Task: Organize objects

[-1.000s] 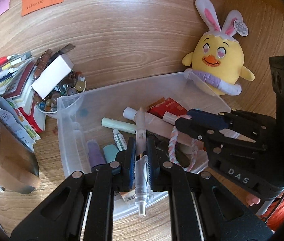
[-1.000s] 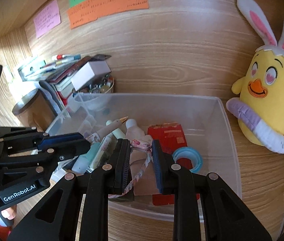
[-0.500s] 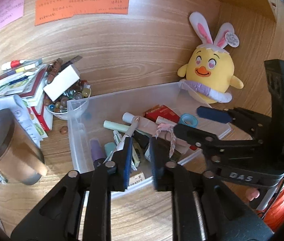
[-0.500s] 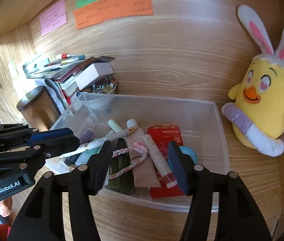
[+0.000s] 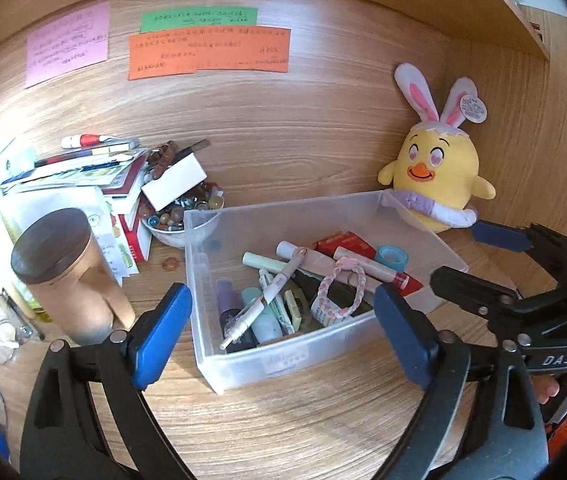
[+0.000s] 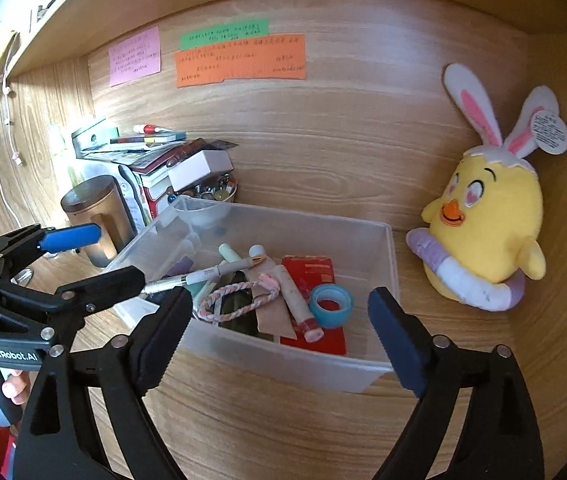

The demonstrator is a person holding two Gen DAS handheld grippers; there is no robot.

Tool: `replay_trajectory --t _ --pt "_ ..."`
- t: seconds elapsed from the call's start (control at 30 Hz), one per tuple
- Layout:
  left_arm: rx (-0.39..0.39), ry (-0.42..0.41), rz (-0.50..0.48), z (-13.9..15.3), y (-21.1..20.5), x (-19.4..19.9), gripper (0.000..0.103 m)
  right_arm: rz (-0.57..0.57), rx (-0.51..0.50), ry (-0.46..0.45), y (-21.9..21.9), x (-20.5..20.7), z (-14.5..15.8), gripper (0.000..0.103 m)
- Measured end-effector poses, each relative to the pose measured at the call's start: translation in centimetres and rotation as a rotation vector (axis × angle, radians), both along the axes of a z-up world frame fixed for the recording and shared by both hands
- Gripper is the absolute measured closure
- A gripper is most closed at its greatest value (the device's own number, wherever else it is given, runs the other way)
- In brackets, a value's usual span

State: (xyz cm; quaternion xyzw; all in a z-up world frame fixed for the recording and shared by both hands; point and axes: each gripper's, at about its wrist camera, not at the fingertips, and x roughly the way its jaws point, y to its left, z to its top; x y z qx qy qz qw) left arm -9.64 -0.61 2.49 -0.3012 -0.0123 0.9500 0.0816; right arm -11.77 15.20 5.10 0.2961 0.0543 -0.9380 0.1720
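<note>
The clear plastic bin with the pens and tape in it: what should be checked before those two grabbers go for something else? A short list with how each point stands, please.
1. Left gripper empty: ok, jaws opening, nothing between them.
2. Right gripper empty: ok, jaws opening, nothing between them.
3. Pen inside the bin: ok, it lies across the other items.
4. Braided bracelet inside the bin: ok, it rests on the pile beside the blue tape roll.
5. Loose things left outside: not ok, a small bead lies on the desk by the bowl of marbles.
6. Room left in the bin: ok, its far part is bare.
</note>
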Motion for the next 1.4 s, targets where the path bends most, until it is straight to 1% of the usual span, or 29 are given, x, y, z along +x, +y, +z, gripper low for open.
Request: replay_trajectory --t 0.07,0.17,0.43,0.53,0.87,1.13,1.4 --pt "0.009 -0.001 0.000 -0.3 0.0 0.3 0.006 -0.004 0.008 0.006 0.2 0.4 -0.2 0.009" --pt "0.011 -0.006 0.008 -0.9 0.2 0.8 0.006 -0.011 0.012 0.004 0.5 0.8 -0.7 0.005" --pt "0.019 -0.020 0.021 -1.7 0.5 1.5 0.006 -0.016 0.013 -0.004 1.2 1.6 -1.2 0.005" --pt "0.010 -0.012 0.054 -1.8 0.3 1.5 0.006 -0.016 0.007 0.000 1.3 1.9 -1.2 0.005" --pt "0.033 -0.034 0.062 -2.2 -0.2 1.4 0.005 -0.016 0.007 -0.009 1.1 2.2 -1.8 0.005" --pt "0.024 -0.038 0.061 -2.2 -0.1 1.2 0.005 -0.017 0.007 -0.016 1.2 2.1 -2.2 0.005" --pt "0.032 -0.045 0.057 -2.3 -0.1 1.2 0.005 -0.017 0.003 -0.023 1.2 1.9 -2.3 0.005"
